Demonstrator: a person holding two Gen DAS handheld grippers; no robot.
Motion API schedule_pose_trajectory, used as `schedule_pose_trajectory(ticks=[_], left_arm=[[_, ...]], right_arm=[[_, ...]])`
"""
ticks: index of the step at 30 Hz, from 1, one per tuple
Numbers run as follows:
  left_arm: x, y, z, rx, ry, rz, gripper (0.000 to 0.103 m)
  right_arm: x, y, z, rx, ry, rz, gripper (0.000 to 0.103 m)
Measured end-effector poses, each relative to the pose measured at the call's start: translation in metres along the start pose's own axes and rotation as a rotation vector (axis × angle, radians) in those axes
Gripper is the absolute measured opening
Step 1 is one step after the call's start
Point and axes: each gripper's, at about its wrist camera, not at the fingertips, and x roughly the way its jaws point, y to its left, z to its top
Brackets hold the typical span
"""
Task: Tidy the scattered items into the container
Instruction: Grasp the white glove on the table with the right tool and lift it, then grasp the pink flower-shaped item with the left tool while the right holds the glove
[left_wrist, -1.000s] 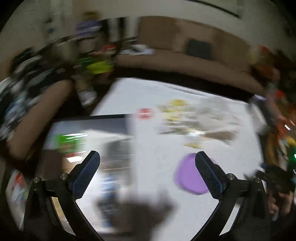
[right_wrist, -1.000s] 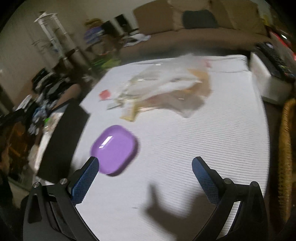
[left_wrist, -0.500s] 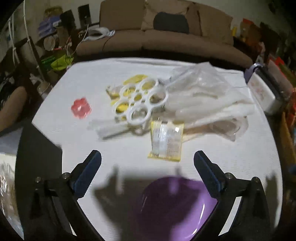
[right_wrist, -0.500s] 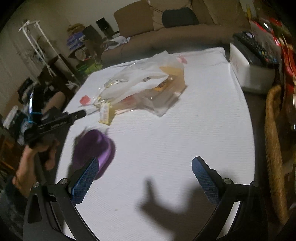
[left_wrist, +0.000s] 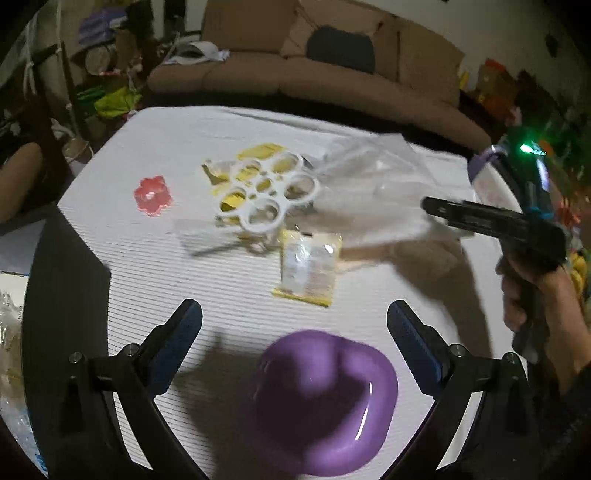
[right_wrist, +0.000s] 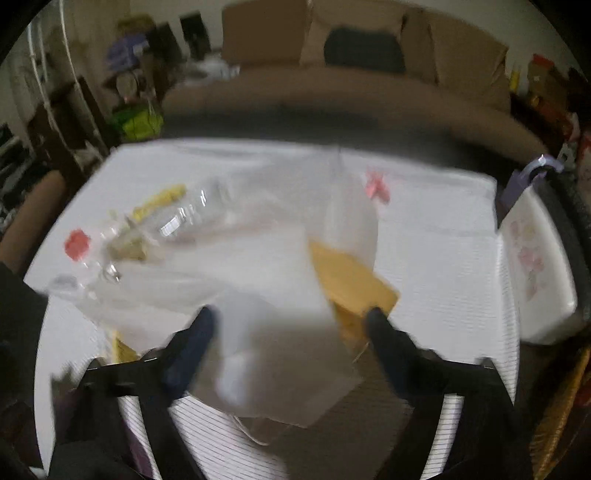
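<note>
the left claw (left_wrist: 294, 321) is held wide open above the white table (left_wrist: 184, 147), nothing between its fingers. the purple bowl (left_wrist: 325, 402) is seen just below and between them, resting on the table. beyond it a yellow-edged packet (left_wrist: 308, 271) lies flat, then a white ring holder (left_wrist: 267, 195) over yellow wrappers, with a red flower-shaped piece (left_wrist: 152, 195) off to the left and clear plastic bags (left_wrist: 369, 184) to the right. the right claw (right_wrist: 291, 319) is also spread open, poised over the blurred clear bags and an orange-brown packet (right_wrist: 354, 277); whether the bags are touched cannot be told. a white container (right_wrist: 535, 266) stands at the table's right edge. a brown sofa (left_wrist: 314, 77) lies behind.
</note>
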Motion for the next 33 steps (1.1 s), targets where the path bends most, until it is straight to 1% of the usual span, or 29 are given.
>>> schedule_pose_trajectory(ticks=[1, 2, 3, 4, 6, 7, 8, 9, 10, 12, 13, 16, 18, 20, 22, 25, 27, 28, 31, 32, 33], left_arm=[[-0.001, -0.002, 0.0, 0.008, -0.004, -0.001, 0.1], [-0.003, -0.005, 0.001, 0.021, -0.013, -0.007, 0.1], [-0.005, -0.007, 0.001, 0.024, -0.02, -0.008, 0.1], [-0.006, -0.008, 0.001, 0.022, -0.024, -0.011, 0.1], [-0.008, -0.009, -0.001, 0.004, -0.018, -0.035, 0.1], [-0.008, -0.01, -0.002, -0.002, -0.012, -0.047, 0.1], [-0.009, -0.01, -0.002, -0.006, -0.007, -0.055, 0.1], [-0.01, -0.011, -0.002, -0.008, -0.007, -0.051, 0.1], [-0.011, -0.011, -0.002, -0.005, -0.008, -0.044, 0.1], [-0.013, -0.012, -0.003, 0.003, -0.009, -0.03, 0.1], [-0.014, -0.011, -0.003, 0.005, -0.011, -0.027, 0.1], [-0.013, -0.012, -0.005, 0.02, -0.001, -0.012, 0.101], [-0.009, -0.012, -0.006, 0.043, 0.016, -0.001, 0.101], [-0.003, -0.014, -0.008, 0.066, 0.036, 0.009, 0.101], [0.004, -0.019, -0.009, 0.092, 0.057, -0.003, 0.101], [0.016, -0.031, -0.01, 0.108, 0.078, -0.031, 0.101], [0.028, -0.047, -0.005, 0.1, 0.082, -0.093, 0.101], [0.035, -0.055, -0.002, 0.088, 0.08, -0.11, 0.101], [0.065, -0.082, 0.012, 0.022, 0.055, -0.122, 0.101], [0.082, -0.092, 0.018, -0.001, 0.059, -0.116, 0.098], [0.097, -0.099, 0.022, -0.015, 0.073, -0.099, 0.089]], right_arm=[[-0.005, 0.0, -0.003, -0.004, -0.032, 0.024, 0.056], [-0.01, 0.0, -0.005, -0.001, -0.033, 0.049, 0.024], [-0.014, -0.002, -0.006, 0.011, -0.023, 0.075, 0.014], [-0.026, -0.006, -0.008, 0.041, -0.026, 0.111, 0.007], [-0.063, -0.015, -0.014, 0.093, -0.094, 0.23, 0.005], [-0.092, -0.02, -0.021, 0.11, -0.145, 0.279, 0.005], [-0.114, -0.025, -0.029, 0.121, -0.181, 0.294, 0.004], [-0.13, -0.029, -0.033, 0.128, -0.207, 0.298, 0.004], [-0.16, -0.037, -0.045, 0.137, -0.248, 0.298, 0.004], [-0.198, -0.052, -0.064, 0.155, -0.304, 0.271, 0.004], [-0.222, -0.064, -0.078, 0.185, -0.345, 0.263, 0.004], [-0.269, -0.096, -0.114, 0.275, -0.435, 0.255, 0.005], [-0.279, -0.108, -0.13, 0.298, -0.452, 0.212, 0.005], [-0.271, -0.116, -0.144, 0.298, -0.426, 0.168, 0.005], [-0.251, -0.121, -0.153, 0.318, -0.369, 0.181, 0.005], [-0.241, -0.122, -0.157, 0.342, -0.342, 0.213, 0.005], [-0.237, -0.124, -0.156, 0.348, -0.345, 0.231, 0.005], [-0.234, -0.124, -0.154, 0.35, -0.343, 0.243, 0.005], [-0.229, -0.126, -0.153, 0.342, -0.338, 0.247, 0.005], [-0.228, -0.127, -0.154, 0.341, -0.335, 0.246, 0.005], [-0.227, -0.129, -0.153, 0.344, -0.332, 0.246, 0.005]])
